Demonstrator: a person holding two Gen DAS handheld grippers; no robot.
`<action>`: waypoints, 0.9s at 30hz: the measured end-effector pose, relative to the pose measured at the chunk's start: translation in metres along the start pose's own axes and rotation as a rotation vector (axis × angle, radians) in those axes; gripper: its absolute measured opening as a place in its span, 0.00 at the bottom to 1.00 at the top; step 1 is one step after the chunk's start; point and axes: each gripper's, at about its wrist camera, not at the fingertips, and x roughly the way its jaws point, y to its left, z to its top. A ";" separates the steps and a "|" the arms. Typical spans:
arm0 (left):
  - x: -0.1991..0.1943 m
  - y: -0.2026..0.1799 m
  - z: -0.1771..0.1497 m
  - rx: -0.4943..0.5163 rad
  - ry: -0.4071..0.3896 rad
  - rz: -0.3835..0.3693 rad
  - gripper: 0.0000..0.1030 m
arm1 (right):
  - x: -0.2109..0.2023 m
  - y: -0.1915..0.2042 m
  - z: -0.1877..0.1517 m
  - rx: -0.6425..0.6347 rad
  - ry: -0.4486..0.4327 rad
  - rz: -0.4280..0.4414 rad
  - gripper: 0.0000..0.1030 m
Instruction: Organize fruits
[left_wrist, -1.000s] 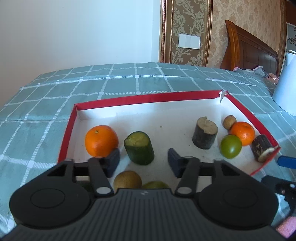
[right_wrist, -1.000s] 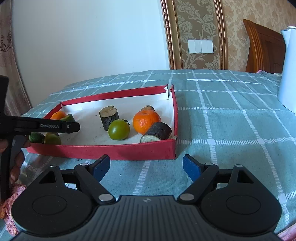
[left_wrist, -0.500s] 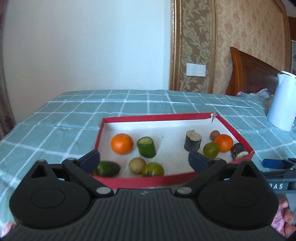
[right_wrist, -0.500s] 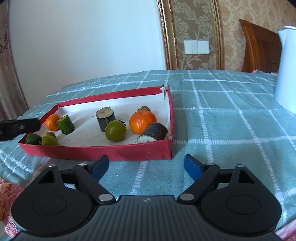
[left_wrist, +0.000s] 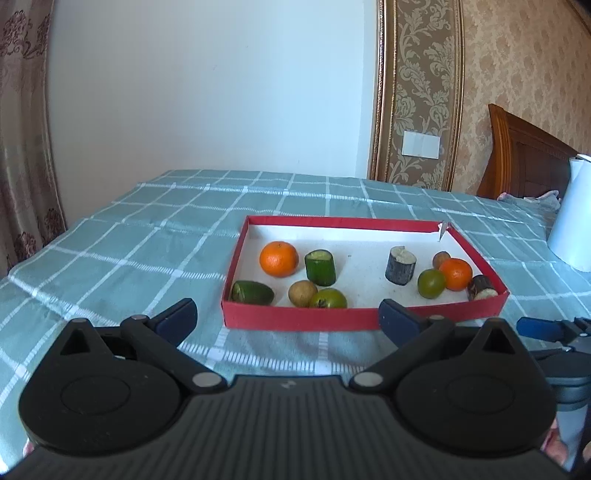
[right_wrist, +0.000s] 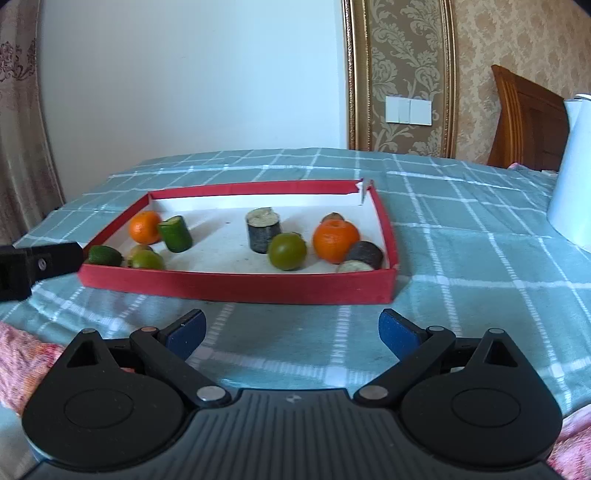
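From the right wrist camera I see my right tool hanging wide apart and empty above the checked cloth. At twelve o'clock sits the red tray. Inside it, an orange and a green cut piece lie at ten o'clock; a second orange touches a green fruit toward one o'clock. The left tool pokes in at nine o'clock.
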 end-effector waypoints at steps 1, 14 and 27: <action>-0.001 0.001 -0.001 -0.003 0.001 0.000 1.00 | 0.000 0.002 0.000 -0.004 0.003 0.000 0.98; -0.007 0.005 -0.007 -0.012 0.007 0.002 1.00 | 0.001 0.011 -0.005 -0.011 0.020 0.011 0.98; -0.006 0.002 -0.009 0.003 0.009 0.010 1.00 | 0.003 0.013 -0.006 -0.012 0.029 0.017 0.98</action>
